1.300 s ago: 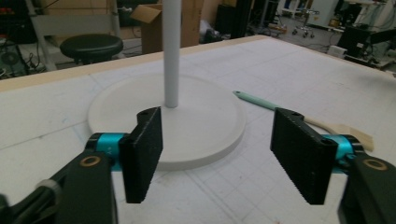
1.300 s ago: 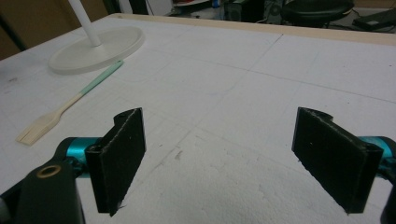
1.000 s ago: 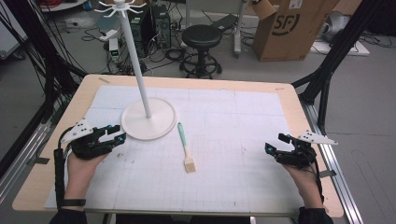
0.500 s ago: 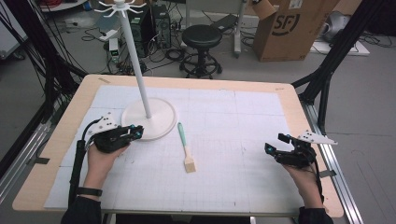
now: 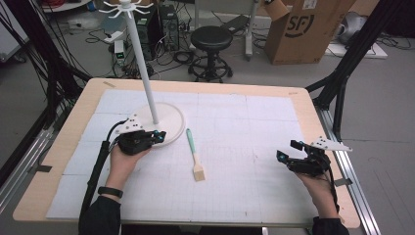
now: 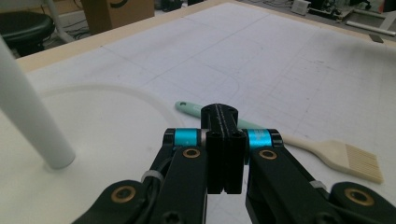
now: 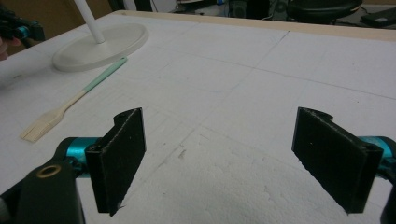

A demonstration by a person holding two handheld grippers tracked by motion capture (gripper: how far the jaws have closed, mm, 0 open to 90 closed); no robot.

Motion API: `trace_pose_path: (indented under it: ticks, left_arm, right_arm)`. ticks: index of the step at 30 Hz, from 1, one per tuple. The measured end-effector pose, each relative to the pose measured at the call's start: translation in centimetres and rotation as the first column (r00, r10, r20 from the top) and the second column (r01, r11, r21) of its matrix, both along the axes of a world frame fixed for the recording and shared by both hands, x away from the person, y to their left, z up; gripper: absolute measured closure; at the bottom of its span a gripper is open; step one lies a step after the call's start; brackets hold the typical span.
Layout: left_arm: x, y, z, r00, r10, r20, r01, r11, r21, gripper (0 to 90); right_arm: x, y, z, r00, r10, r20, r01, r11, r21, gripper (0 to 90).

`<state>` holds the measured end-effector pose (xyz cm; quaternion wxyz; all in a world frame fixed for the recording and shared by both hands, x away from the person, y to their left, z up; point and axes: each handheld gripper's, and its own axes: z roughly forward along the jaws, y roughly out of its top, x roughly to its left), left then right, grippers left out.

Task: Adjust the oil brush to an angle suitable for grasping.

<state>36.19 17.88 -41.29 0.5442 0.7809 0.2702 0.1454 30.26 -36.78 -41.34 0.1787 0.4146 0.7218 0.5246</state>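
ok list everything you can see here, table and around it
stand: 1, white, round base on the table's far left
brush: 1, green handle, pale bristles, table middle, right of the base
mat: 1, white gridded, covers the table
stool: 1, black, floor beyond the table
box: 1, brown cardboard, floor far right
left gripper: 1, black, jaws shut, over the base's near edge
right gripper: 1, black, jaws open, near right of the table

A smooth white plastic-looking stand (image 5: 156, 125) rests on a matt white gridded mat (image 5: 244, 127). The brush (image 5: 194, 154) has pale wood and a mint-green handle.
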Motion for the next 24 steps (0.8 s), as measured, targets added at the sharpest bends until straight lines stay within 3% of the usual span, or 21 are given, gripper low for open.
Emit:
trace_pose_path:
  ticks: [11, 17, 21, 24]
  left_arm:
    - [1.9, -3.2, -0.7, 0.9982, -0.022, -0.056, 0.024, 0.9989, 0.041, 89.8]
    - [2.7, -4.2, -1.3, 0.997, -0.009, -0.077, 0.013, 0.9989, 0.045, 89.9]
    - [3.3, -5.2, -1.9, 0.994, 0.004, -0.11, 0.008, 0.9946, 0.104, 90.0]
    - [3.5, -5.8, -1.9, 0.9936, 0.009, -0.112, 0.006, 0.9919, 0.127, 90.0]
  right_arm:
    - [0.0, -0.1, 0.1, 1.0, 0.0, 0.001, 0.0, 1.0, 0.008, 16.6]
    - [0.0, -0.1, 0.1, 1.0, 0.001, -0.001, -0.001, 1.0, 0.014, 16.6]
    - [0.0, -0.1, 0.1, 1.0, 0.002, -0.002, -0.002, 1.0, 0.016, 16.6]
    - [0.0, -0.1, 0.1, 1.0, 0.003, 0.0, -0.003, 1.0, 0.017, 16.6]
